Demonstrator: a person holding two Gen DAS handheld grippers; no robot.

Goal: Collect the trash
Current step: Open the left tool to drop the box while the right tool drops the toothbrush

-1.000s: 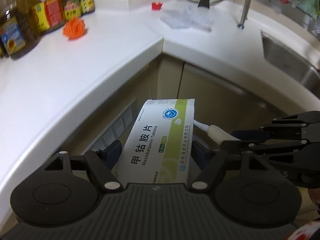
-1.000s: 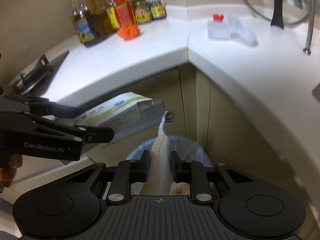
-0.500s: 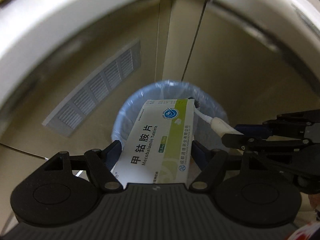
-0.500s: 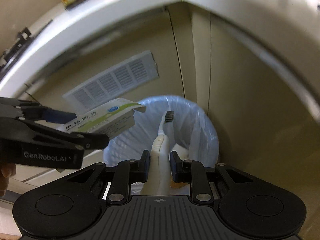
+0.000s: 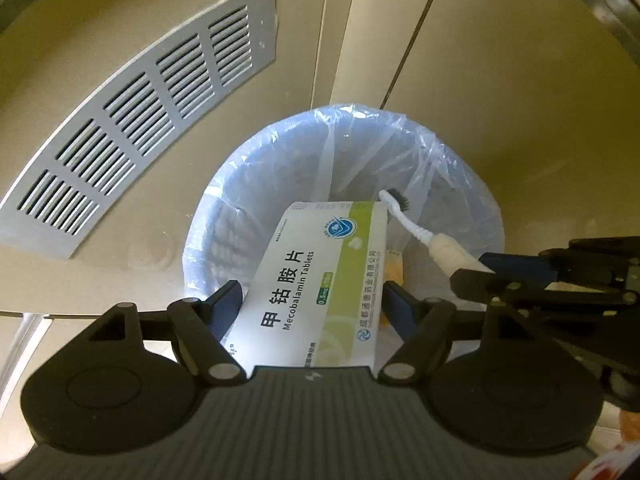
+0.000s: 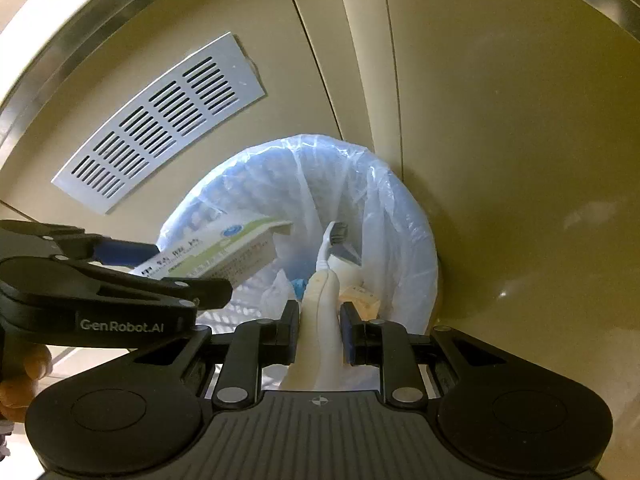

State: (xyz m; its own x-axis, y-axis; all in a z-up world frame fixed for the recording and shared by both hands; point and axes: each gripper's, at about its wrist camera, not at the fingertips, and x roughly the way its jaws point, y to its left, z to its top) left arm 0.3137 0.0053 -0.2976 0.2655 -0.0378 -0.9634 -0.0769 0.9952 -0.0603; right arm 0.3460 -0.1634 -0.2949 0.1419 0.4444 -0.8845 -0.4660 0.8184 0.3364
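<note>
From the left wrist view, the left gripper (image 5: 314, 300) has its two black fingers (image 5: 224, 304) spread wide and clamped on the long sides of a flat white-and-green cardboard medicine box (image 5: 320, 276) printed "Mecobalamin Tablets"; the box juts forward over the mouth of a round bin lined with a thin clear-blue plastic bag (image 5: 452, 176), which stands on the floor against beige cabinet doors (image 5: 500, 80); a silver slotted vent grille (image 5: 132, 120) is set in the cabinet panel to the left of the bin; at the right edge the right gripper (image 5: 476, 268) reaches in, pinching the cream handle of a white toothbrush with dark bristles (image 5: 404, 216), whose head lies just beside the far right corner of the box, over the bin opening; from the right wrist view, the right gripper (image 6: 320, 316) has its fingers (image 6: 290, 320) drawn narrow and pressed on both sides of the toothbrush (image 6: 324, 276) handle, the bristle end pointing forward above the bag-lined bin (image 6: 400, 208); pale scraps lie inside the bin beneath it; the left gripper (image 6: 192, 272) enters from the left with the medicine box (image 6: 216, 252) tilted over the left side of the bin's mouth; part of a hand (image 6: 24, 376) shows at the lower left edge, behind that gripper; the vent grille (image 6: 160, 120) sits up and left of the bin.
</note>
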